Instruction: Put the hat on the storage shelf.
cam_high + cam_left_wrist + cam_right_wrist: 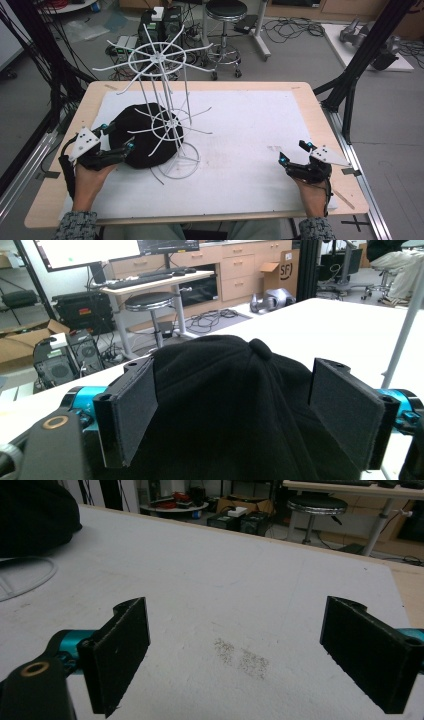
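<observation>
- Two hand-held grippers: left hand-held gripper jaws wide, straddling one black cap, pads not pressing; right hand-held gripper agape, empty.
- Cap on worktop, left side, touching one white wire rack.

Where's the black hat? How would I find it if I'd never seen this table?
Look at the white mat covering the wooden table, then find the tall white wire rack standing on its left half. The black cap lies at the rack's foot, the only dark, soft lump there, with the left gripper open around its edge.
</observation>
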